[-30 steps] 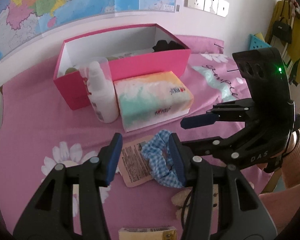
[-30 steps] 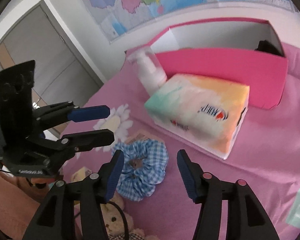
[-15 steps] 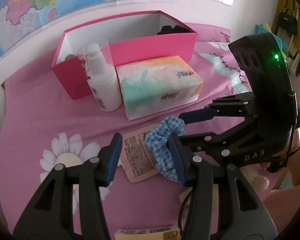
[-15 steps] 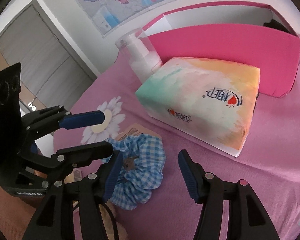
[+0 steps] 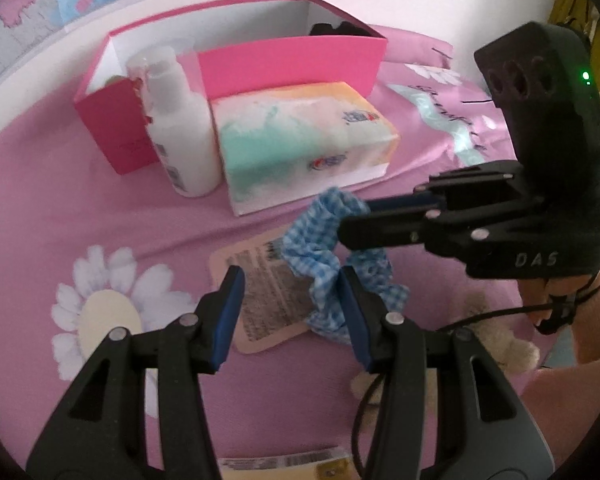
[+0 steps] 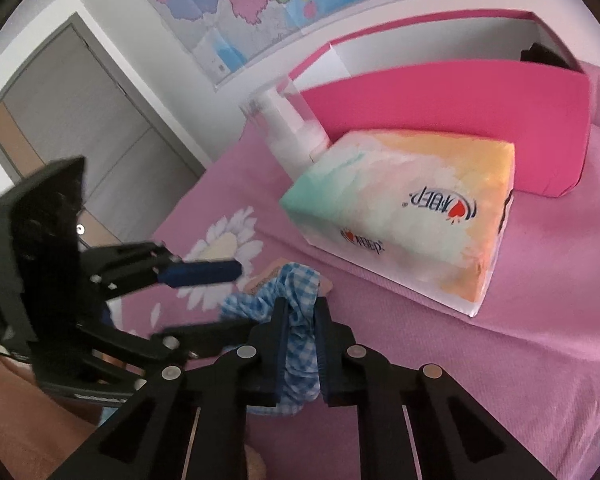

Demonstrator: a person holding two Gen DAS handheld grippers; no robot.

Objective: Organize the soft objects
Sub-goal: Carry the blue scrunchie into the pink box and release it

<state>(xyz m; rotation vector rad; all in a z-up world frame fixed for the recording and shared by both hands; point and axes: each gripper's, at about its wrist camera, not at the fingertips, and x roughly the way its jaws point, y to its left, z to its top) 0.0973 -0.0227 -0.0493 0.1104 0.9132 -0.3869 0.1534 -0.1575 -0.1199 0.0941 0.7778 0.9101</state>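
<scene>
Tech A: Right gripper (image 6: 302,344) status: jaws clamped on the blue gingham scrunchie (image 6: 300,322), fabric bunched between the pads. Scrunchie location: on the pink floral bedsheet (image 5: 80,208), partly over a printed sachet (image 5: 266,292), just in front of the tissue pack (image 5: 300,144).

Tech B: Left gripper (image 5: 290,316)?

Tech A: Jaws parted, nothing between the pads. One finger (image 5: 352,320) sits just beside the scrunchie's lower folds; whether it touches them cannot be told. The sachet lies below the gap.

Tech B: Step in hand?

Tech A: Judged as the pick-up stage; the grasp is made, the lift is not yet done. The pink box (image 5: 292,60), open-topped behind the lotion bottle (image 5: 184,136), appears to be the destination.

Tech B: Next move?

Tech A: Raise the scrunchie clear of the sachet, carry it over the tissue pack and bottle, and let go inside the box. Caution: loose fabric may snag the left finger or drag the sachet.
</scene>
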